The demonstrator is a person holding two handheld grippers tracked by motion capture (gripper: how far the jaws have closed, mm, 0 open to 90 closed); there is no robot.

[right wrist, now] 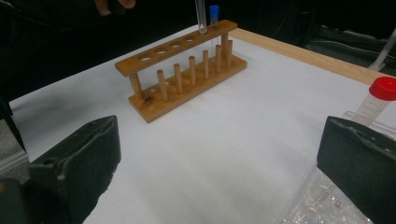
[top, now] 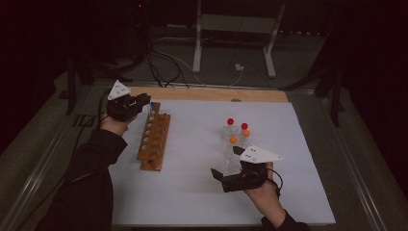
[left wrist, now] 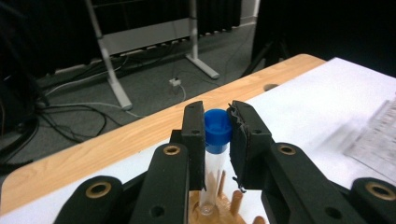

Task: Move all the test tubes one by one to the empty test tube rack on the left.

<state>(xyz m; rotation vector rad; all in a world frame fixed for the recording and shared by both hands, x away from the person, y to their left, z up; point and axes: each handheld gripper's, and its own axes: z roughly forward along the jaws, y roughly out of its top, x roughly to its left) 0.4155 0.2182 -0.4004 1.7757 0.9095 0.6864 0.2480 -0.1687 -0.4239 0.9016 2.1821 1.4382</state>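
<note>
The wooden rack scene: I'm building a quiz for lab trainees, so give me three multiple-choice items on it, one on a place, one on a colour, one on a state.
1. Where does the wooden rack stand?
A. left part of the white sheet
B. on the floor
C. right edge of the sheet

2. What colour is the cap of the tube between the left gripper jaws?
A. red
B. blue
C. orange

3. How is the right gripper?
A. shut on a tube
B. open
C. shut on the rack

Answers: A, high view shows it left; B, blue cap between the pads; B, jaws stand wide apart.
</note>
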